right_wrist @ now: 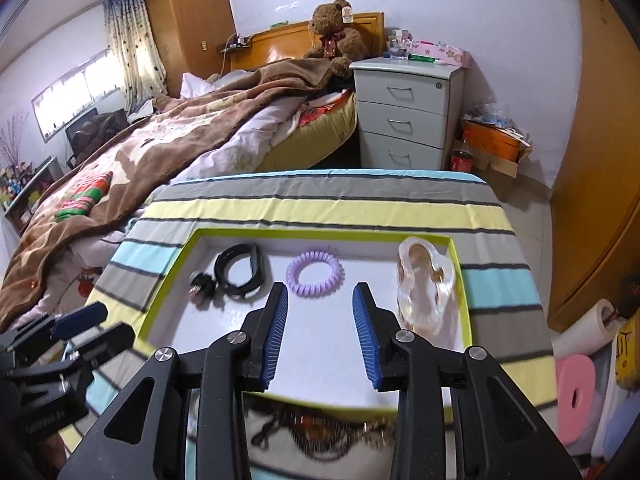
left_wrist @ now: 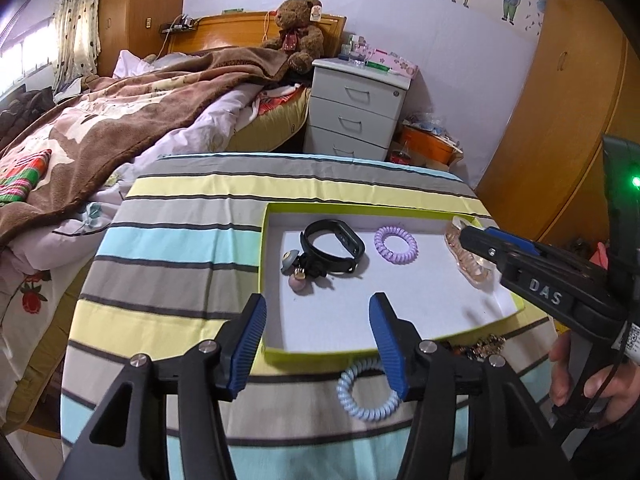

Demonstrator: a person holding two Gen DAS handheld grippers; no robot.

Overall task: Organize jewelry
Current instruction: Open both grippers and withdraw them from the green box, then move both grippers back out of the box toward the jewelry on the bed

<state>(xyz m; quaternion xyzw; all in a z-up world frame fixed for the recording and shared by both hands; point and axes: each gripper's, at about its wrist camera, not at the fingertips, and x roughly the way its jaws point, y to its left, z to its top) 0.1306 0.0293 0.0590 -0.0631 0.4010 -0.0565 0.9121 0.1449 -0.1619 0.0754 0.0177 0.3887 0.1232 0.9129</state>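
A shallow white tray with a lime rim [left_wrist: 276, 354] [right_wrist: 168, 280] lies on the striped table. Inside it are a black wristband [left_wrist: 334, 246] [right_wrist: 238, 270], a small charm hair tie [left_wrist: 298, 276] [right_wrist: 202, 288], a purple coil hair tie [left_wrist: 396, 244] [right_wrist: 315, 273] and a clear hair claw [left_wrist: 470, 262] [right_wrist: 426, 280]. A pale blue coil hair tie [left_wrist: 366, 396] lies on the cloth in front of the tray. My left gripper [left_wrist: 318, 312] is open above the tray's near rim, with nothing between its fingers. My right gripper [right_wrist: 320, 300] is open over the tray, holding nothing.
A dark beaded necklace [right_wrist: 320, 432] [left_wrist: 486, 344] lies on the cloth before the tray's near rim. A bed with a brown blanket [left_wrist: 120, 112] stands left of the table. A white drawer unit [left_wrist: 356, 108] is behind. A person's hand [left_wrist: 580, 380] holds the right gripper's handle.
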